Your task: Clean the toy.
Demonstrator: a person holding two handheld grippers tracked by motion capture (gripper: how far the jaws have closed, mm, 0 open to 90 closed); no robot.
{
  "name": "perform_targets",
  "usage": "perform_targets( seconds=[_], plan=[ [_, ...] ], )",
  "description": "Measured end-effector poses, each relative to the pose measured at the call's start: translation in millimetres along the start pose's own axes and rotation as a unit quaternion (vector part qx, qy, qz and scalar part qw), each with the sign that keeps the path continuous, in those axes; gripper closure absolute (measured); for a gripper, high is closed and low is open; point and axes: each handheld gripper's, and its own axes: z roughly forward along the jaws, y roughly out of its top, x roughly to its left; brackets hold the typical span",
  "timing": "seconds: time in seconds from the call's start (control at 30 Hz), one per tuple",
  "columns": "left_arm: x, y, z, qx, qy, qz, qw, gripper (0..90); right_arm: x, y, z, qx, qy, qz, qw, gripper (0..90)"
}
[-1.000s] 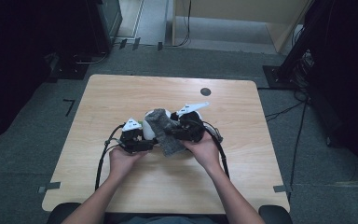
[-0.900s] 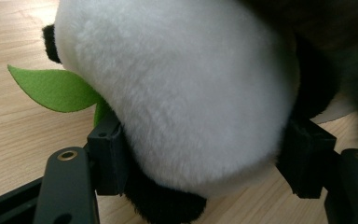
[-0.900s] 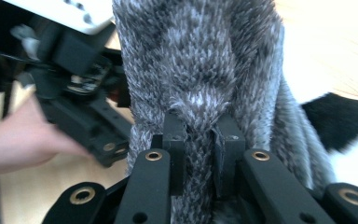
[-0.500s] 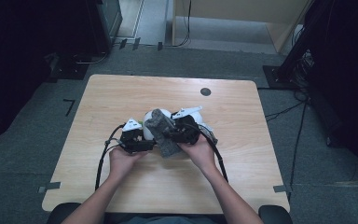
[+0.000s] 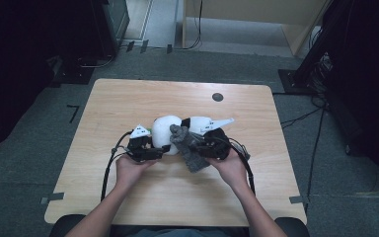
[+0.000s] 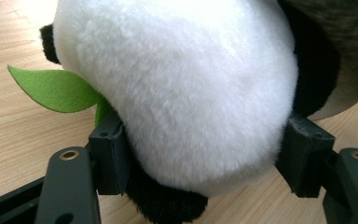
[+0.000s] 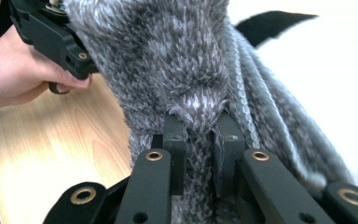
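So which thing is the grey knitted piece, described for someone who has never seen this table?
On the wooden table, look near the middle, between the two grippers. The grey knitted piece drapes against the white plush panda and is pinched by the right gripper. It is mottled grey and ribbed, unlike the smooth white-and-black toy.

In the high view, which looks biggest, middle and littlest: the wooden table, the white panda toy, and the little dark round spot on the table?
1. Light wooden table, by far the biggest.
2. White and black plush panda toy, middle.
3. Small dark round spot near the table's far edge, littlest.
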Motion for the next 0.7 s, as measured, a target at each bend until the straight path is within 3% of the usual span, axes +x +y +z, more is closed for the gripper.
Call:
perform_targets(
  seconds=[0.63,0.7],
  plan=[
    [2.0,0.2,-0.4,0.0,-0.004,0.0,1.0,30.7,-32.3,-27.5,-39.9,-0.007,-0.034,0.044,0.9984,78.6],
    [2.2,0.5,-0.5,0.0,-0.005,-0.001,1.0,30.7,-33.3,-28.0,-42.1,-0.006,-0.047,0.041,0.998,78.7]
  ],
)
